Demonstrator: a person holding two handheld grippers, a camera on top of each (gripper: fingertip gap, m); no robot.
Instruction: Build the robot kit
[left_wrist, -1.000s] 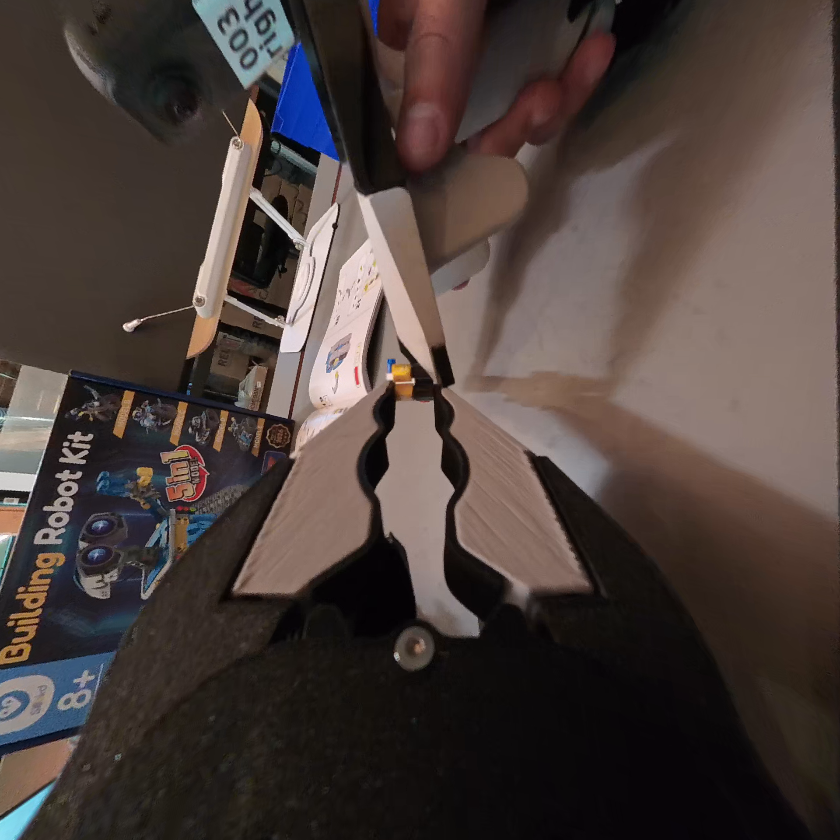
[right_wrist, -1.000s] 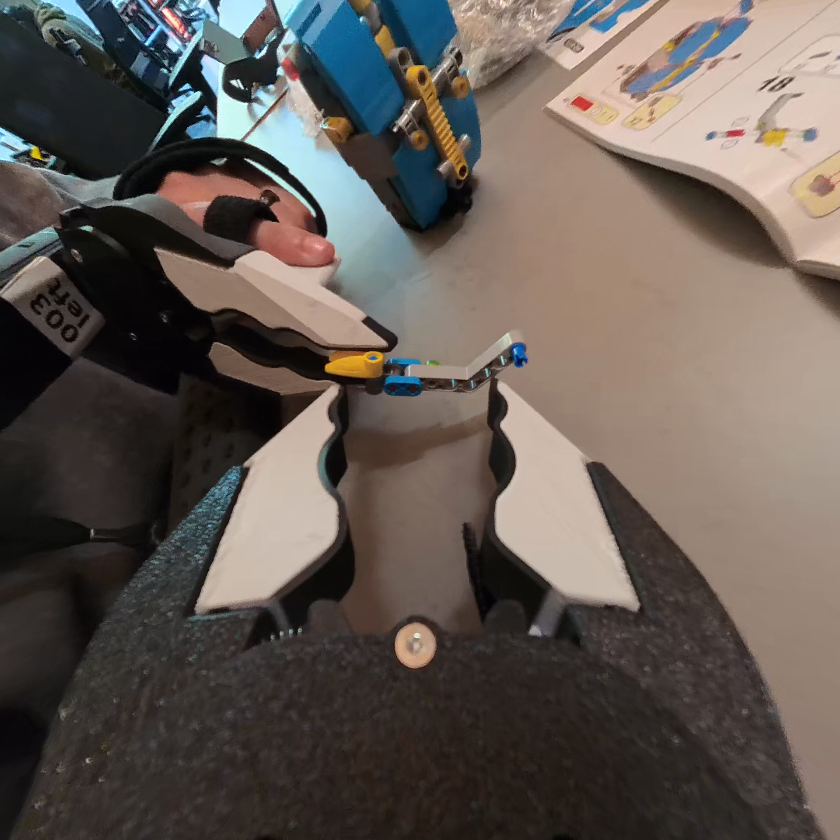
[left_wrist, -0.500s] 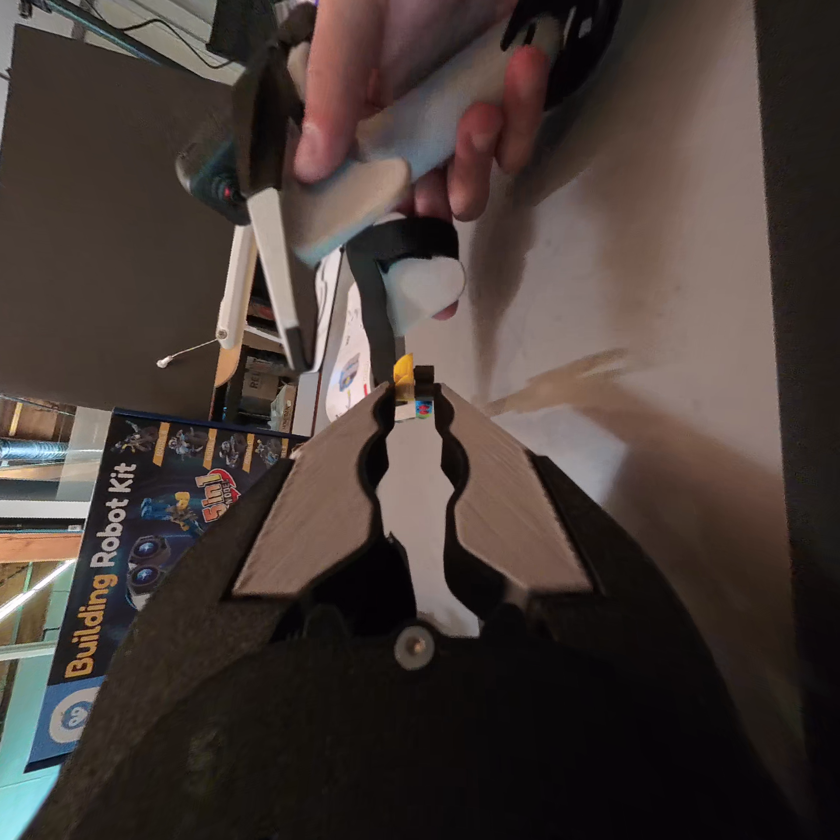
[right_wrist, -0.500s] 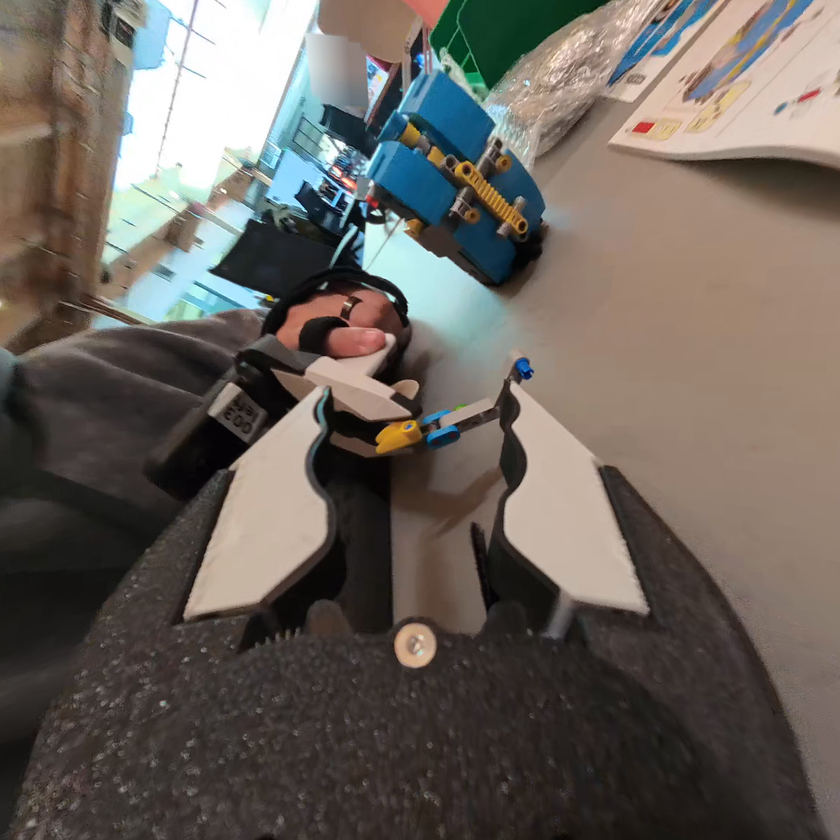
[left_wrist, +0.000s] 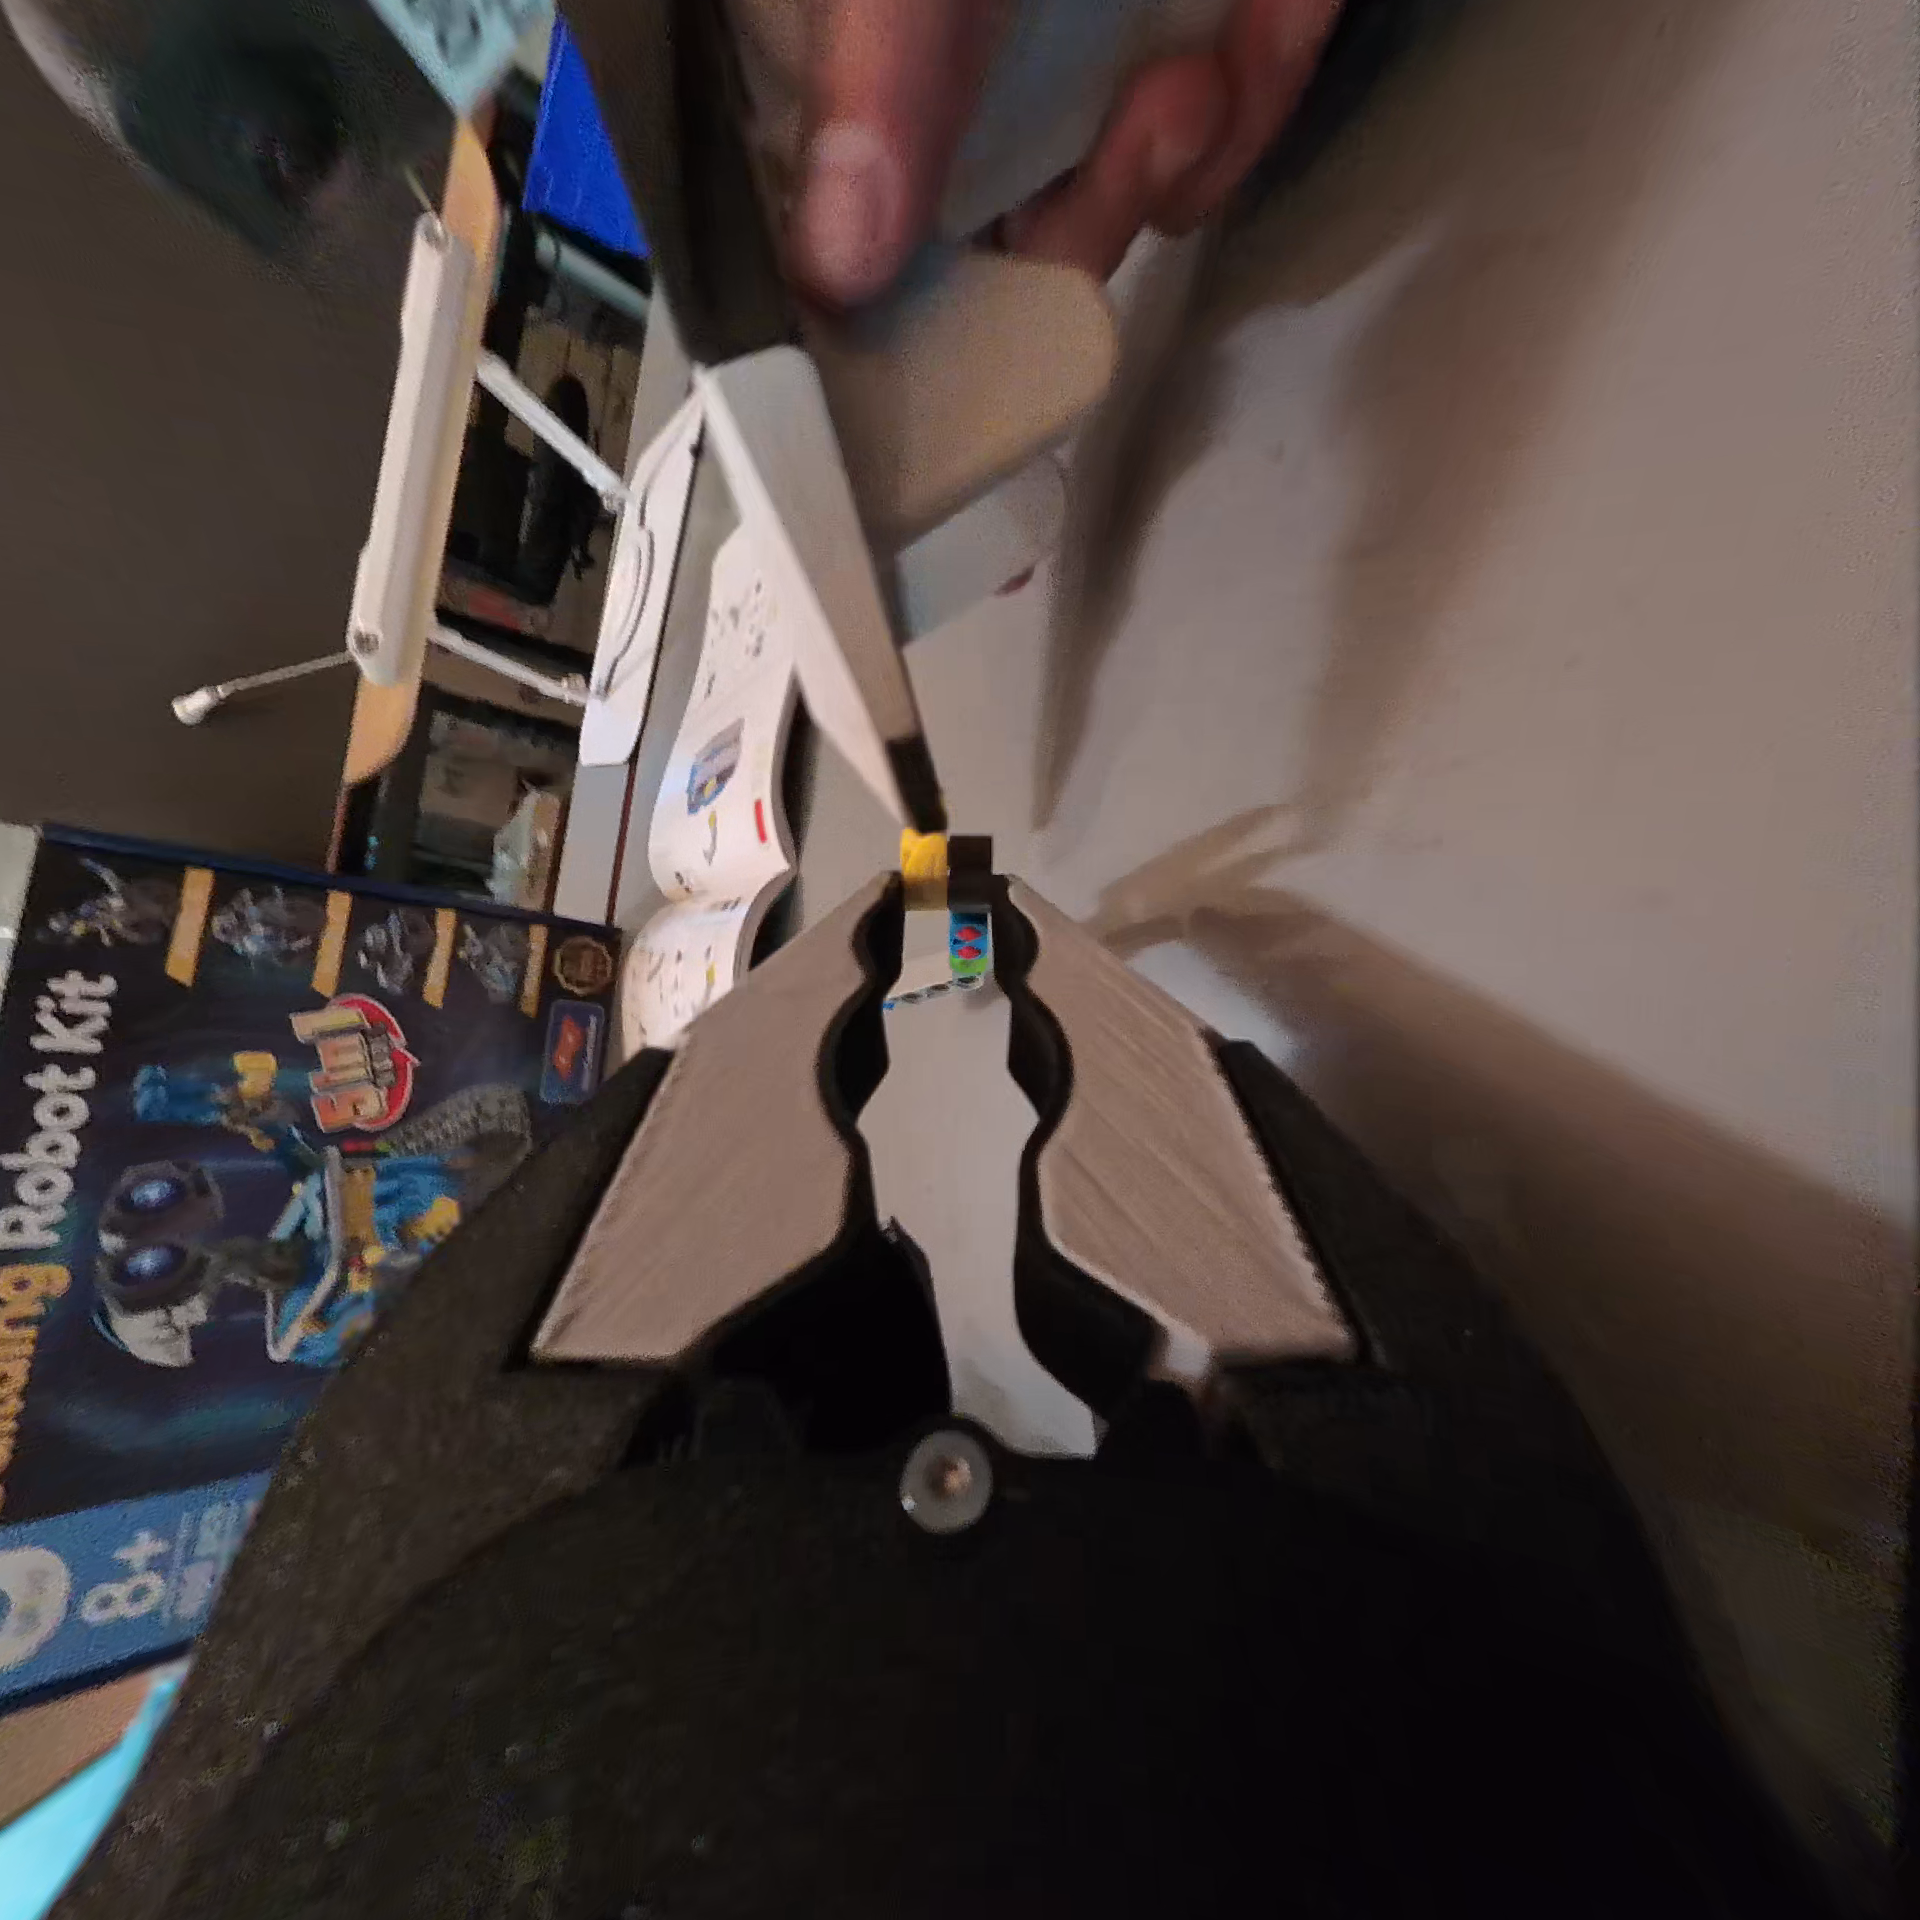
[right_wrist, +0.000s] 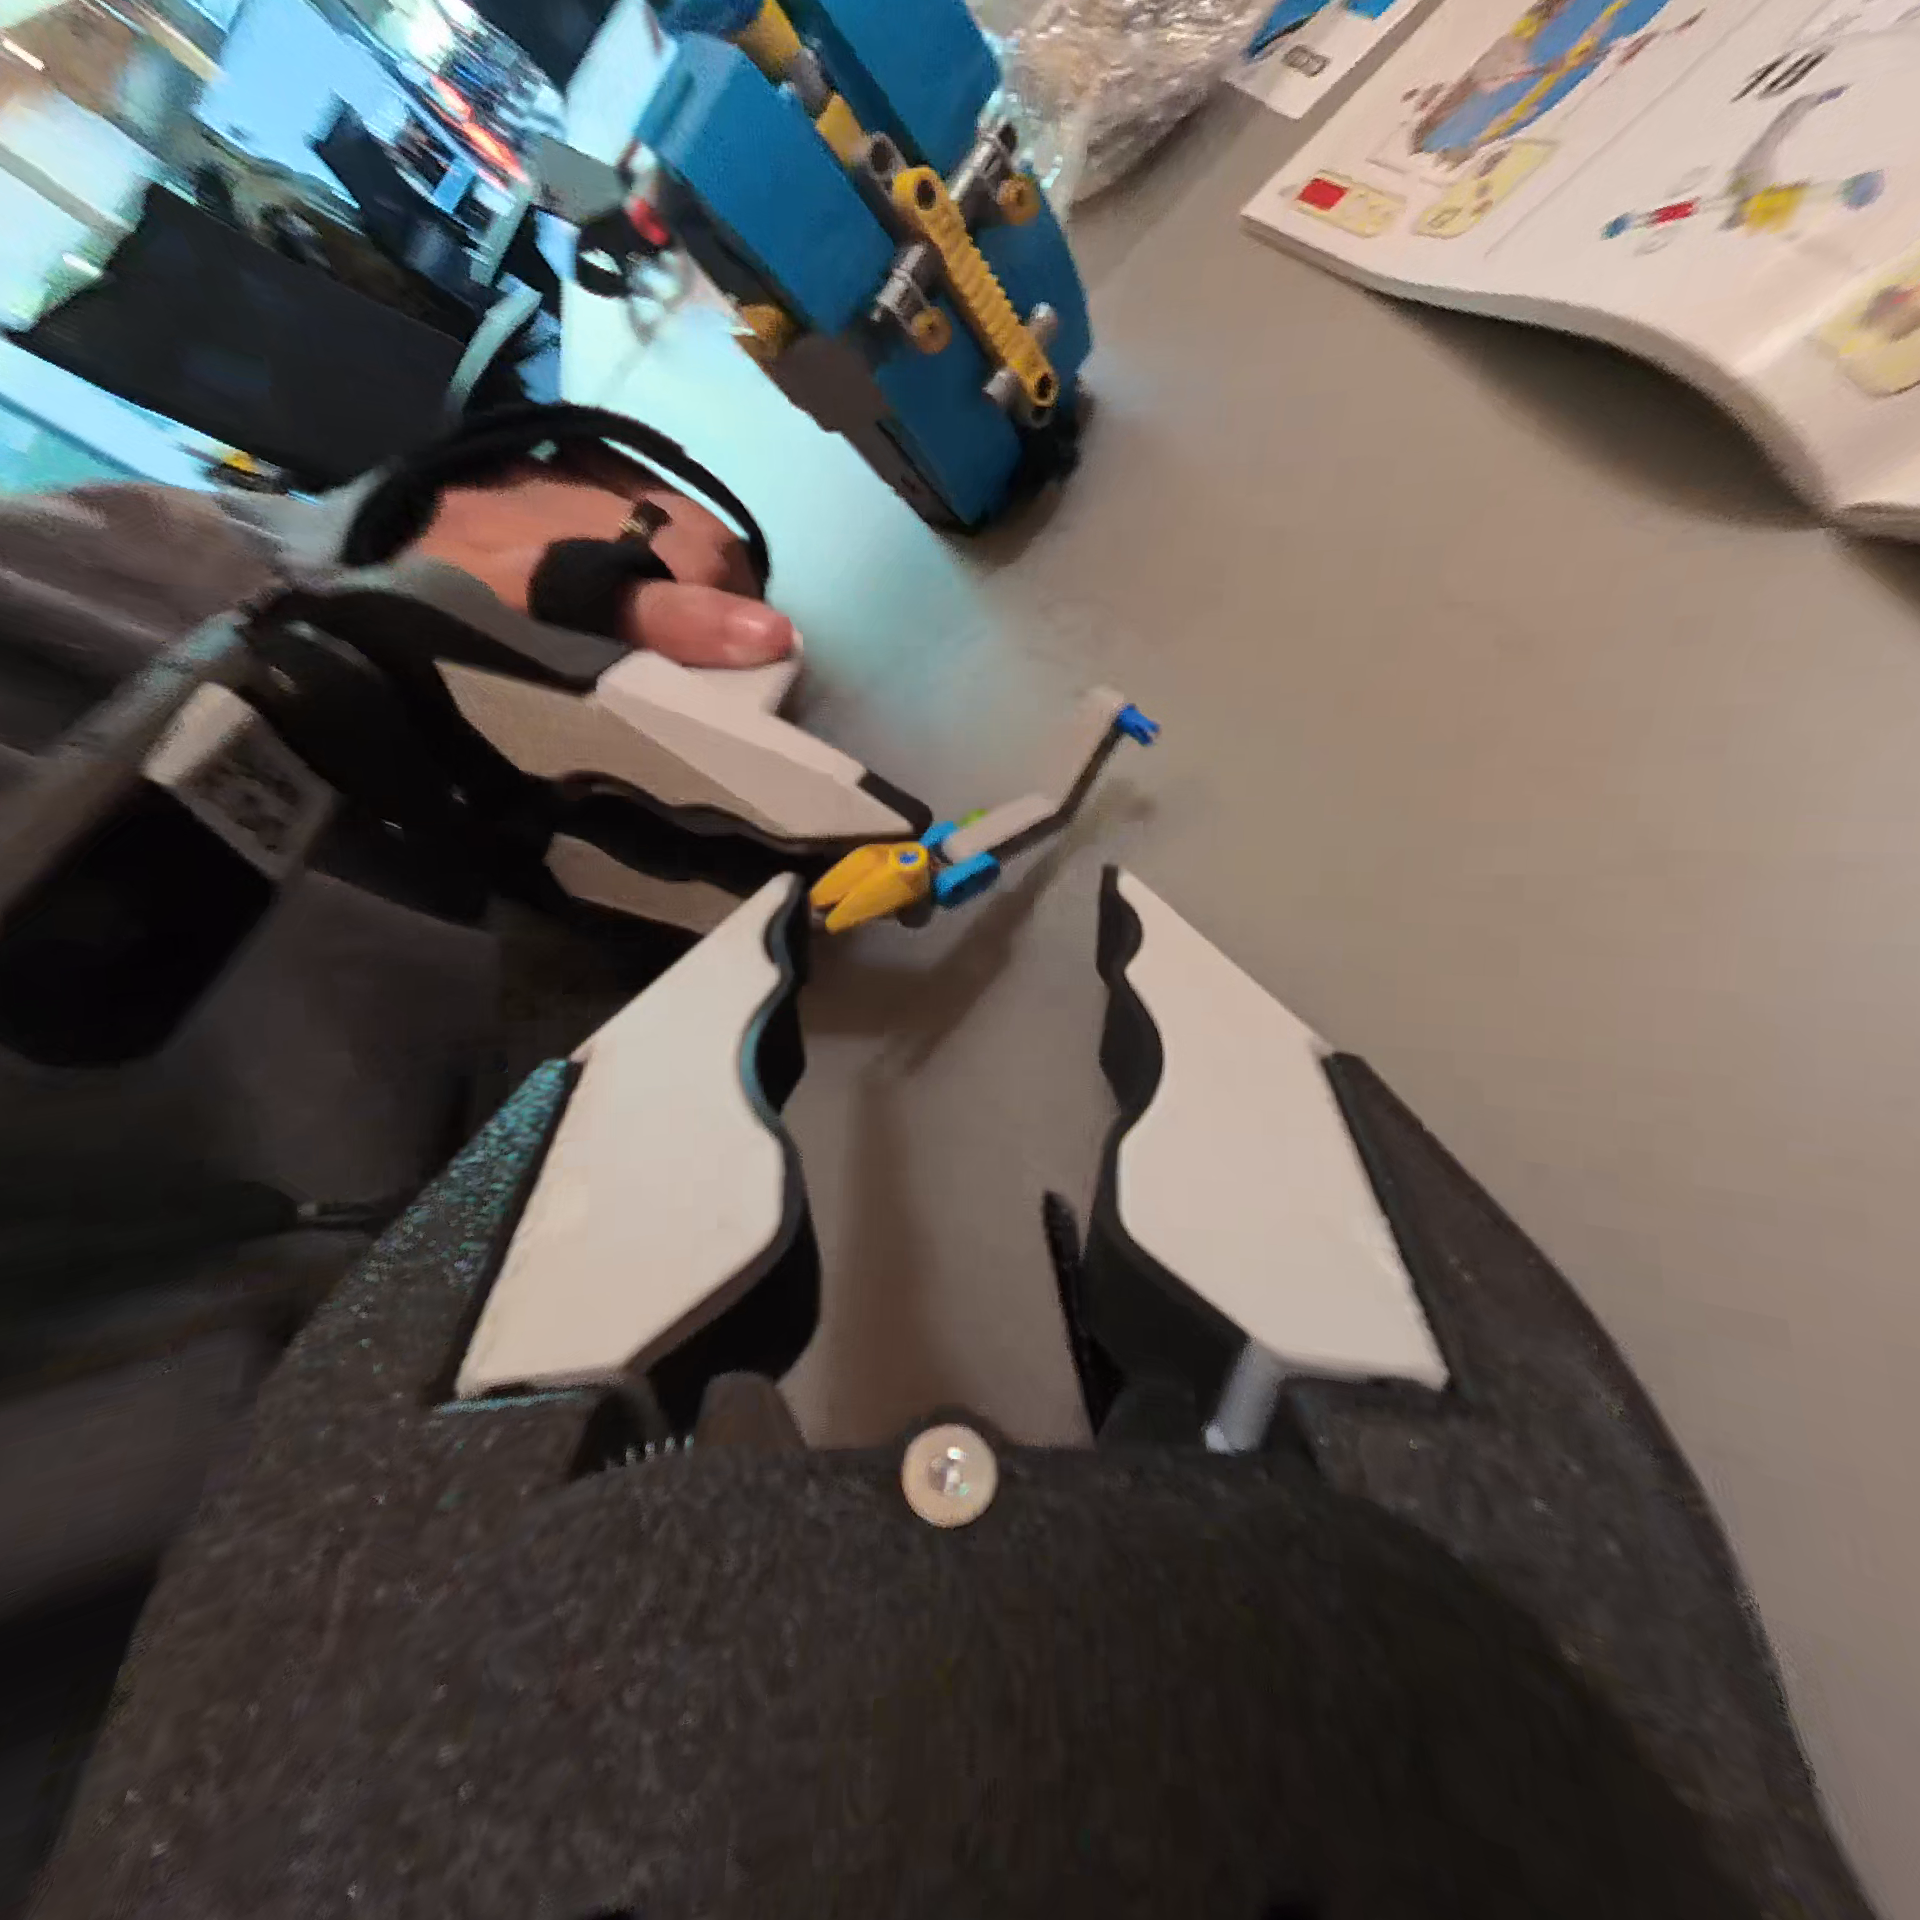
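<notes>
1. The small brick piece (right_wrist: 966, 842), a grey bent bar with a yellow end and blue connectors, is held above the grey table (right_wrist: 1455, 831), clamped at its yellow-and-blue end in the left gripper (left_wrist: 940, 899).
2. The right gripper (right_wrist: 951, 899) has its fingers spread apart and holds nothing; its left finger (right_wrist: 727, 1029) sits just beside the yellow end.
3. Risk, as I judge it: the grip is only on the tip, so a nudge from that finger could twist the piece or pop it loose.
4. The bar's free end with its blue pin (right_wrist: 1138, 724) hangs near the tabletop and could catch.
5. Bare table lies ahead; the blue model (right_wrist: 883, 260) and open booklet (right_wrist: 1662, 229) stand well apart, the kit box (left_wrist: 260, 1195) off to the side.
</notes>
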